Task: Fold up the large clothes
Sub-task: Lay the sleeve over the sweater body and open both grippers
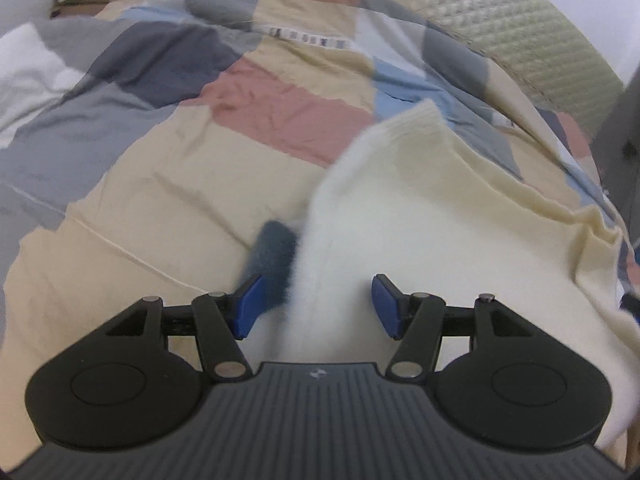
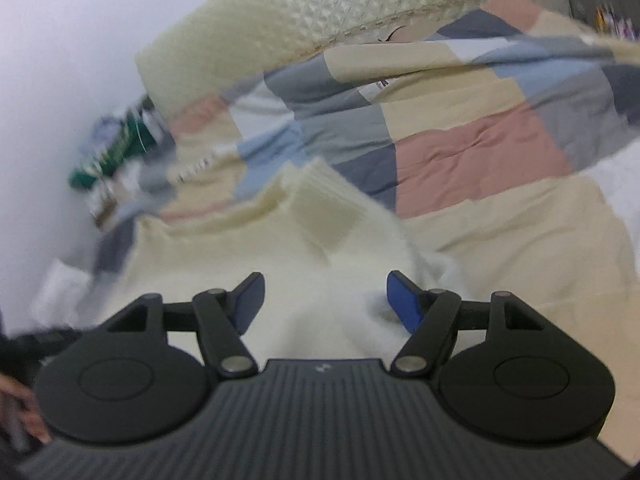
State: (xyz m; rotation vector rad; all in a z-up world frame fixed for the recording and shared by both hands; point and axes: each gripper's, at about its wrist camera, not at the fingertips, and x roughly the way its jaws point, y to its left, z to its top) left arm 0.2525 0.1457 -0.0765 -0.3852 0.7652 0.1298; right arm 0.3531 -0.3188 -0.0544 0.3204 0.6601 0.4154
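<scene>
A cream, fuzzy knitted garment [image 1: 420, 216] lies on a patchwork bed cover [image 1: 168, 184]. Its ribbed edge points away from me in both views. A dark blue-grey fuzzy part [image 1: 272, 256] shows at its left edge in the left wrist view. My left gripper [image 1: 318, 306] is open, its blue pads astride the garment's left edge, close above it. My right gripper [image 2: 326, 304] is open over the same garment [image 2: 320, 264], with nothing between the pads. The right wrist view is blurred.
The patchwork cover [image 2: 480, 152] spreads over the whole bed. A pale quilted headboard or mat [image 1: 520, 28] stands at the far end. A pile of clothes [image 2: 116, 160] sits by the wall at the left. A dark cabinet [image 1: 624, 140] stands to the right.
</scene>
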